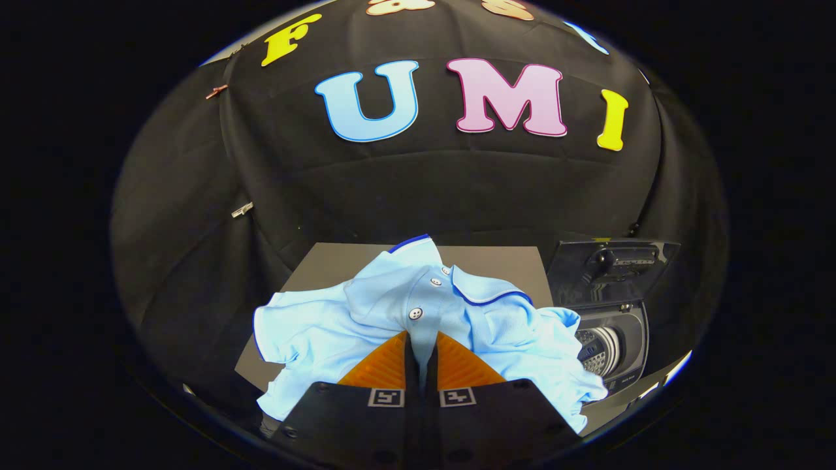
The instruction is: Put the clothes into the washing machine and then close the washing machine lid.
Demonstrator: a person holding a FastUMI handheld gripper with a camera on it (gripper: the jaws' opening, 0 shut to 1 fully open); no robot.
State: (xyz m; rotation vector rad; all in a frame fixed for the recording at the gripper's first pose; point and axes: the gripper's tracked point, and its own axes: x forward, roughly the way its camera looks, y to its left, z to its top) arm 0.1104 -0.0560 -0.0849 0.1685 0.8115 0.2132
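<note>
My gripper (pixel 421 346) has its two fingers drawn almost together, with a narrow fold of the light-blue, short-sleeved button-front shirt with dark-blue trim (pixel 418 307) pinched between them just below a white button. Both fingers press on the cloth, so I read the grasp as secure, though thin.

The shirt drapes over and around the fingers, its collar rising just ahead of them and its sleeves spreading to either side. It appears lifted off the flat grey square board (pixel 326 261) that lies beyond and under it.

Off to the right of the fingers stands the small dark top-loading washing machine (pixel 614 349), its tinted lid (pixel 610 264) raised upright, its perforated drum partly visible.

To do this step well, I judge I should keep the pinch firm, carry the shirt rightward high enough that the hanging hem and sleeves clear the machine's rim, centre over the drum, then lower before releasing.

The shirt's right sleeve overlaps the machine's left edge. How much cloth trails beneath the gripper I cannot tell. The drum's depth and the lid's hinge are hard to make out.
</note>
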